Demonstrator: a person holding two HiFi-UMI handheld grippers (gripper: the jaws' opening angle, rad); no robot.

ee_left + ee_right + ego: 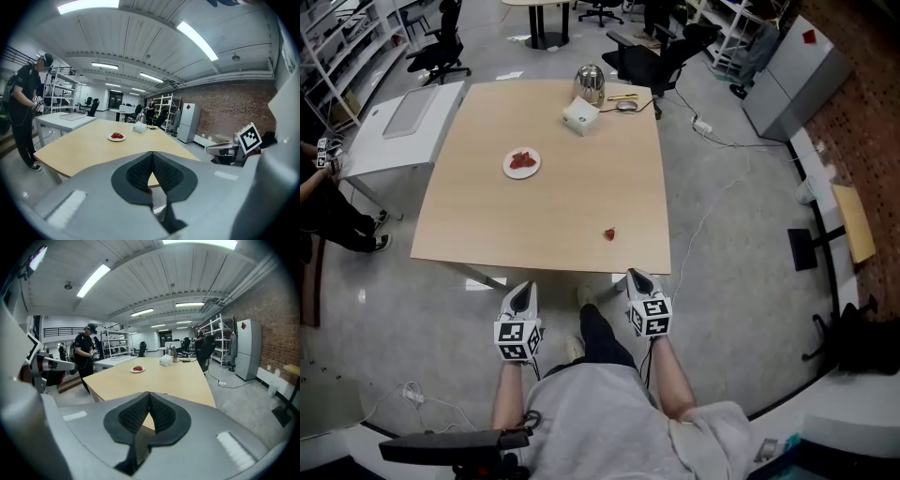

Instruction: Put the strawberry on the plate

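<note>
A single red strawberry (609,233) lies on the light wooden table (553,216), near its front right corner. A small white plate (522,163) with red strawberries on it sits left of the table's middle; it also shows far off as the plate (116,137) in the left gripper view and as the plate (137,369) in the right gripper view. My left gripper (523,291) and right gripper (637,277) hang just short of the table's front edge, both shut with nothing in them. The pads meet in the left gripper (152,153) and the right gripper (149,393).
A white box (580,116) and a metal kettle (590,83) stand at the table's far edge. A white side table (403,127) stands to the left, with a person (26,103) next to it. Office chairs, shelves and a floor cable (712,202) surround the table.
</note>
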